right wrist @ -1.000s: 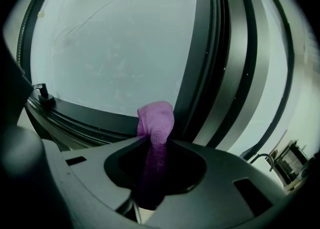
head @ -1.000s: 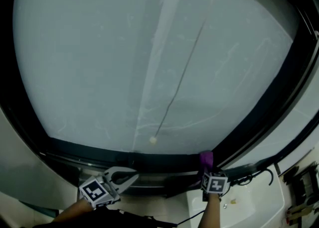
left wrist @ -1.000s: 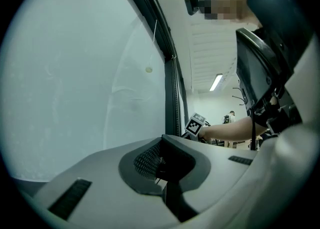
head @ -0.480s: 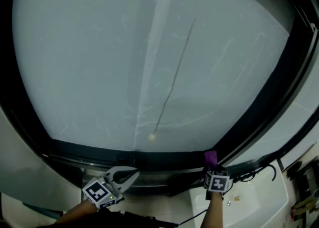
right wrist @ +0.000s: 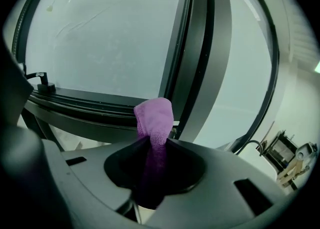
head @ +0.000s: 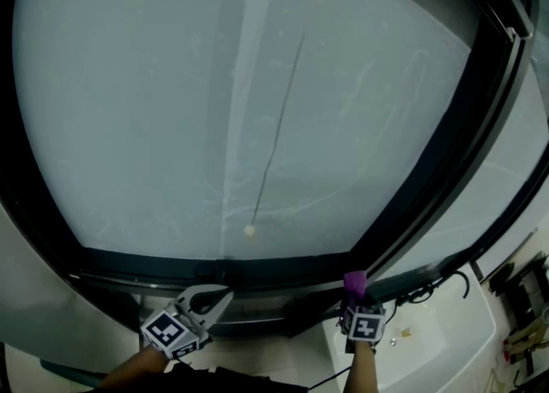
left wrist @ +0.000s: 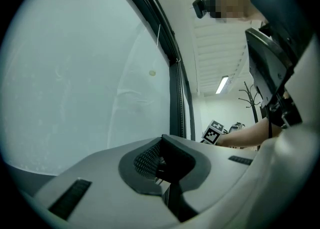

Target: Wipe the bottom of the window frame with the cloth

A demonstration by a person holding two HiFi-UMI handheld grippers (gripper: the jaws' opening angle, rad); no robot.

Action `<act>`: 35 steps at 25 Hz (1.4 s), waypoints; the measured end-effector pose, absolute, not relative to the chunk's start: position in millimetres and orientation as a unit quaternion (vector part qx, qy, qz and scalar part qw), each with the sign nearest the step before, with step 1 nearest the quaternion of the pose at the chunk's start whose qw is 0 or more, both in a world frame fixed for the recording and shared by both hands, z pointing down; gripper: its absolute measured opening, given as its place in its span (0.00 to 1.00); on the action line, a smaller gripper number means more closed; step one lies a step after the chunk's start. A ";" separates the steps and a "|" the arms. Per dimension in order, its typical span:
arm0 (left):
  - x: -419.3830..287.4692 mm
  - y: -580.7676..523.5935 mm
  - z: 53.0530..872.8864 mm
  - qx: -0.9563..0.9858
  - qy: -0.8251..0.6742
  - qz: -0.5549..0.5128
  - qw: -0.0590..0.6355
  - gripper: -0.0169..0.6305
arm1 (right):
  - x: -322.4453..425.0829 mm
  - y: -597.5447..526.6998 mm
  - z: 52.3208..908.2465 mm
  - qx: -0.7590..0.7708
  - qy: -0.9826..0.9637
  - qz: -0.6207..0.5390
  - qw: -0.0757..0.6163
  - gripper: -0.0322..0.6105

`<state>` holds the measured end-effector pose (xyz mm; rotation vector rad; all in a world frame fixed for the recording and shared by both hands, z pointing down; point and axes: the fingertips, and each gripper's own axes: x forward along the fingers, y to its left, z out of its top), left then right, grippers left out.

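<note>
The purple cloth [head: 354, 281] sticks up out of my right gripper [head: 354, 295], which is shut on it. Its folded tip [right wrist: 155, 115] is at the dark bottom window frame [head: 257, 273], close to where the slanted mullion [head: 437, 168] meets it; whether it touches I cannot tell. The bottom frame [right wrist: 90, 105] runs off to the left in the right gripper view. My left gripper [head: 225, 295] hangs just below the frame further left, shut with nothing in it. In its own view the left gripper [left wrist: 165, 165] points along the glass.
A blind cord ends in a small bead [head: 250, 230] against the glass above the frame. A black cable [head: 429, 293] loops over the white ledge [head: 429, 348] at the right. Small metal parts [right wrist: 292, 160] lie at the far right.
The right gripper with the cloth shifted slightly right along the frame, then back left and a little lower. The head view swung, so the window sits differently. The left gripper hardly moved.
</note>
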<state>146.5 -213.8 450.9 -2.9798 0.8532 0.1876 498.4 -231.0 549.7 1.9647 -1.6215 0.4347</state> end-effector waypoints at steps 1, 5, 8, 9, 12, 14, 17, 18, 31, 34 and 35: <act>146.6 -213.3 451.2 -0.960 0.274 0.060 0.016 0.03 | 495.4 -225.2 550.2 0.732 -0.607 0.162 0.263 0.19; 147.8 -212.8 450.1 -0.964 0.258 0.061 0.017 0.03 | 470.3 -202.5 540.1 0.731 -0.642 0.170 0.157 0.19; 149.2 -213.2 448.5 -0.964 0.258 0.058 0.014 0.03 | 449.6 -187.4 523.2 0.732 -0.658 0.158 0.080 0.19; 149.9 -211.8 448.0 -0.964 0.258 0.059 0.009 0.03 | 443.2 -181.2 516.9 0.734 -0.660 0.148 0.064 0.19; 150.5 -208.7 446.9 -0.963 0.262 0.066 0.002 0.03 | 421.3 -155.8 499.5 0.739 -0.663 0.121 0.027 0.19; 149.9 -207.8 446.0 -0.962 0.265 0.067 -0.003 0.03 | 404.8 -137.1 490.4 0.743 -0.663 0.091 0.020 0.18; 148.4 -209.1 445.1 -0.961 0.270 0.066 -0.009 0.03 | 389.4 -123.6 484.9 0.754 -0.654 0.047 0.038 0.18; 148.2 -209.6 445.3 -0.960 0.271 0.065 -0.008 0.03 | 387.0 -122.9 484.5 0.756 -0.652 0.041 0.043 0.18; 151.3 -208.1 445.8 -0.960 0.274 0.056 0.004 0.03 | 380.7 -119.8 474.3 0.762 -0.646 0.024 0.037 0.18; 151.9 -207.6 446.3 -0.961 0.272 0.054 0.010 0.03 | 381.6 -121.2 474.7 0.763 -0.646 0.021 0.036 0.18; 152.0 -207.8 446.4 -0.960 0.273 0.053 0.018 0.03 | 381.5 -122.1 475.0 0.762 -0.646 0.021 0.034 0.18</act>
